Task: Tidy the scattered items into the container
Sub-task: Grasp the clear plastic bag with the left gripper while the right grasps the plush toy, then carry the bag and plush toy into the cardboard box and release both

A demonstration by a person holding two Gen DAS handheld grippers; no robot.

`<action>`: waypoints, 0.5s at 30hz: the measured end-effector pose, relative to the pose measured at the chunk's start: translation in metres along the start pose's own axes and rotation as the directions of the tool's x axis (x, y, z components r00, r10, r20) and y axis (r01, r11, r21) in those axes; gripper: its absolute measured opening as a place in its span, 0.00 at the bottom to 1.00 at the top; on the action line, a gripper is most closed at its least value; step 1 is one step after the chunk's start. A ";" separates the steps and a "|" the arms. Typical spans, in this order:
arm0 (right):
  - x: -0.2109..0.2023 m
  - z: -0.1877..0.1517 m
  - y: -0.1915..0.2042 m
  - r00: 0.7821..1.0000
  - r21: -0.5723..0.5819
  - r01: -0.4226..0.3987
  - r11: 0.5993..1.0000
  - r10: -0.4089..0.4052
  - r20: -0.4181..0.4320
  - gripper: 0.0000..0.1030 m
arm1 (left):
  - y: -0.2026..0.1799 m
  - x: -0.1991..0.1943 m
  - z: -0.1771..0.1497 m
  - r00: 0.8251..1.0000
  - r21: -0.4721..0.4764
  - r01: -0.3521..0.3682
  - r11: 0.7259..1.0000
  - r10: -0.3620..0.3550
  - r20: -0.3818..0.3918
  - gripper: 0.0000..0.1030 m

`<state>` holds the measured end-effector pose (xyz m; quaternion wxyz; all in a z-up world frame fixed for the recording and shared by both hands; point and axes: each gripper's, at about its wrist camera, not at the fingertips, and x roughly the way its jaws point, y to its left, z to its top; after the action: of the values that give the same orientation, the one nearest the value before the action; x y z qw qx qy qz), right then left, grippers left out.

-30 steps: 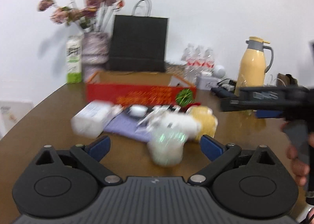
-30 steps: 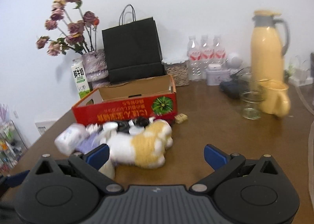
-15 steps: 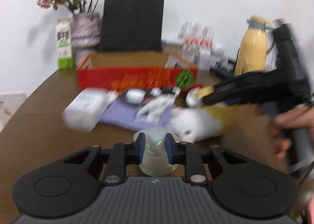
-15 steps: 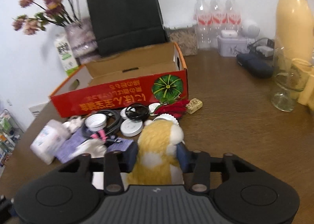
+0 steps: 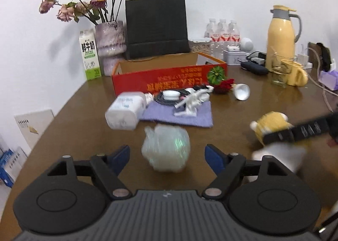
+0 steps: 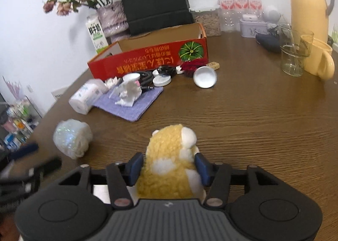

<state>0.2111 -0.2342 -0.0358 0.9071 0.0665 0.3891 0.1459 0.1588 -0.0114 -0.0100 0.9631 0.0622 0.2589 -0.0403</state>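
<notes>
My left gripper (image 5: 166, 154) is open, with a shiny translucent wrapped bundle (image 5: 165, 148) lying on the table between its fingers. The bundle also shows in the right wrist view (image 6: 71, 138). My right gripper (image 6: 169, 166) is shut on a yellow and white plush toy (image 6: 171, 165), which also shows in the left wrist view (image 5: 272, 123). The red cardboard box (image 6: 147, 59) stands open at the back. In front of it lie a tissue pack (image 6: 84, 98), a purple cloth (image 6: 131, 103), a white toy figure (image 6: 128, 93), cables, lids and a round white lid (image 6: 205, 76).
Behind the box stand a black paper bag (image 5: 156, 27), a flower vase (image 5: 108, 44), a milk carton (image 5: 89, 55) and water bottles (image 5: 221, 30). At the right are a yellow thermos (image 6: 308, 2), a glass (image 6: 293, 53) and a yellow mug (image 6: 319, 59).
My left gripper has opened and let go of the wrapped bundle, which now lies on the table. My right gripper has drawn back from the pile with the plush toy in it.
</notes>
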 end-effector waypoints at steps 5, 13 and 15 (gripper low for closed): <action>-0.004 -0.001 0.005 0.999 -0.023 0.020 1.000 -0.019 0.041 0.43 | 0.007 0.033 0.011 0.997 -0.045 0.054 0.997 -0.057 -0.052 0.23; -0.034 0.024 0.000 0.987 -0.019 -0.022 1.000 0.025 0.160 0.43 | 0.029 0.013 0.019 0.998 -0.104 0.058 0.993 -0.056 0.019 0.10; -0.039 0.039 -0.002 0.976 -0.015 -0.016 1.000 0.019 0.216 0.43 | 0.043 0.007 0.033 0.997 -0.126 0.056 0.990 -0.049 0.060 0.10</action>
<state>0.2144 -0.2488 0.0174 0.9431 0.0795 0.2867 0.1483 0.1857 0.0260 0.0190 0.9706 -0.0077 0.2350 -0.0508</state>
